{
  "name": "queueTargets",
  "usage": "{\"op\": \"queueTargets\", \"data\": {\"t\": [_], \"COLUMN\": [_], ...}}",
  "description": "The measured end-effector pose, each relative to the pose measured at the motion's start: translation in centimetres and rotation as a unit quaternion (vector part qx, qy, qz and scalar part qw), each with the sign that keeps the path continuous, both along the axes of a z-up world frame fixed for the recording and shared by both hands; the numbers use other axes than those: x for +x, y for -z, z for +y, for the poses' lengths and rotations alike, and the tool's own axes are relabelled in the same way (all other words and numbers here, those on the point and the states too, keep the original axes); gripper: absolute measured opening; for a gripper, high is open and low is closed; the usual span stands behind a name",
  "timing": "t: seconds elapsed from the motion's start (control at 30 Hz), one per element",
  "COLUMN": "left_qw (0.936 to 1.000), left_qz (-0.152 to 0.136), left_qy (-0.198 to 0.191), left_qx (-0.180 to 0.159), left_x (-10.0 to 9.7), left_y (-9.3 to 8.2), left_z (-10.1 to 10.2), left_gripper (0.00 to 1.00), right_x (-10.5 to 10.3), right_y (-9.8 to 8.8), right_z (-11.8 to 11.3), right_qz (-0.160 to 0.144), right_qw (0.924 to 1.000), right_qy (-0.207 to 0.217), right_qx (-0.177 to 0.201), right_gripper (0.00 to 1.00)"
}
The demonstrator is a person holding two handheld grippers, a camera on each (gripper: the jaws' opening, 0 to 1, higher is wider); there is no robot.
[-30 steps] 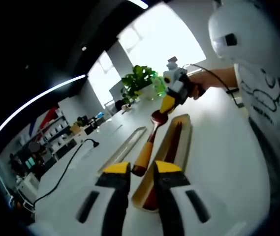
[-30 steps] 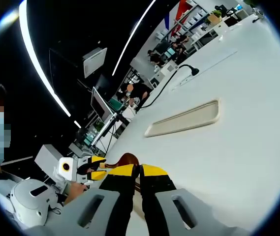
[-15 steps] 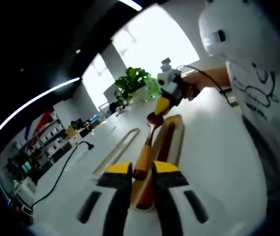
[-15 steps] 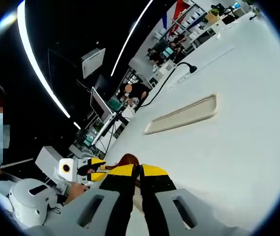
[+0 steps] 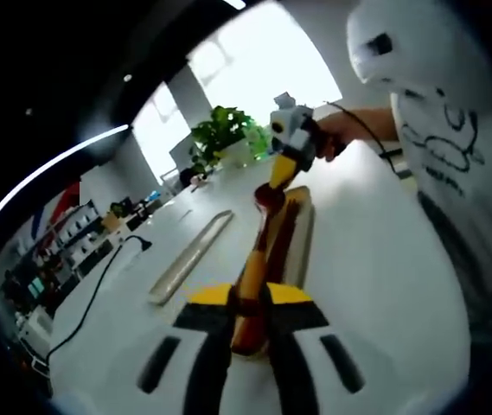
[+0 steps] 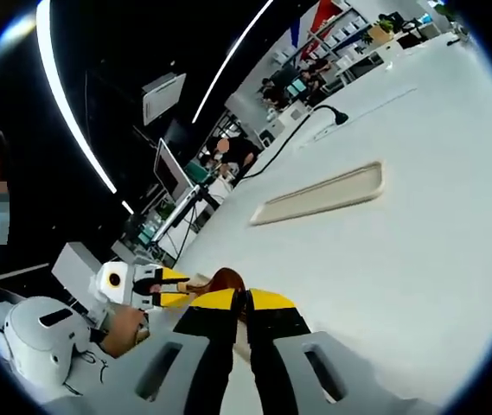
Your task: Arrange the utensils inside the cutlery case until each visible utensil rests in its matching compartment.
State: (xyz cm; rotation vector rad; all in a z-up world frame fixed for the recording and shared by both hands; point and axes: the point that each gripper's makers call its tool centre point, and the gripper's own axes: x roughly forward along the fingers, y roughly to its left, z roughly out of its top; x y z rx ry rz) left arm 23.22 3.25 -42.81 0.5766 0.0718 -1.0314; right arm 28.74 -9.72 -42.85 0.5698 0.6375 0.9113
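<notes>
Over the cutlery case (image 5: 300, 235), wooden spoon (image 5: 258, 251) clamped at its handle by left gripper (image 5: 247, 304) and at its bowl by right gripper (image 6: 246, 304), not yet seated; lid (image 6: 319, 195) lying apart.

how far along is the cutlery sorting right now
Done: dark red sticks, likely chopsticks, already lie in the long tan cutlery case on the white table.

In hand: both claws hold the brown wooden spoon, the left claw at its handle and the right claw near its bowl, over the case.

Left: seating the spoon. The flat beige lid lies apart on the table.
</notes>
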Motion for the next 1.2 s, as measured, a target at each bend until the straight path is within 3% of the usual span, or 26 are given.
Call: {"op": "queueTargets", "data": {"t": [0.2,0.27,0.43,0.5,0.57,0.6,0.8,1.03,1.17,1.2], "left_qw": [1.0,0.9999,0.9992,0.9983,0.9954,0.9953,0.9903,0.9859,0.9832,0.9831], "left_qz": [0.009,0.014,0.029,0.047,0.086,0.086,0.13,0.16,0.177,0.178], "left_qy": [0.002,0.007,0.024,0.032,0.043,0.045,0.048,0.045,0.042,0.041], "left_qx": [-0.001,0.003,0.013,0.01,-0.003,-0.002,-0.013,-0.018,-0.017,-0.017], "left_x": [0.0,-0.2,-0.2,-0.1,-0.4,-0.1,0.6,0.7,0.7,0.7], "left_y": [0.1,0.1,0.2,0.4,0.6,0.5,0.9,1.1,1.2,1.2], "left_z": [0.4,0.4,0.4,0.4,0.4,0.5,0.6,0.6,0.7,0.7], "left_gripper": [0.14,0.14,0.13,0.13,0.13,0.13,0.12,0.12,0.12,0.12], "right_x": [0.1,-3.7,-4.1,-3.9,-4.1,-4.1,-4.5,-4.7,-5.1,-5.3], "right_y": [1.1,0.3,0.7,0.6,0.6,0.7,1.3,1.3,1.8,1.8], "right_z": [-0.5,-1.1,-1.2,-1.3,-1.3,-1.4,-1.3,-1.0,-0.8,-0.7], "right_qz": [-0.001,0.001,-0.001,-0.001,-0.004,-0.008,-0.058,-0.041,-0.058,-0.05], "right_qw": [0.9998,0.9996,0.9991,0.9991,0.9988,0.9983,0.9886,0.9849,0.9716,0.9702], "right_qy": [-0.013,-0.018,-0.025,-0.028,-0.038,-0.043,-0.081,-0.103,-0.152,-0.158], "right_qx": [-0.015,-0.022,-0.036,-0.03,-0.032,-0.039,-0.113,-0.133,-0.172,-0.176], "right_gripper": [0.02,0.02,0.02,0.03,0.03,0.03,0.03,0.03,0.03,0.03]}}
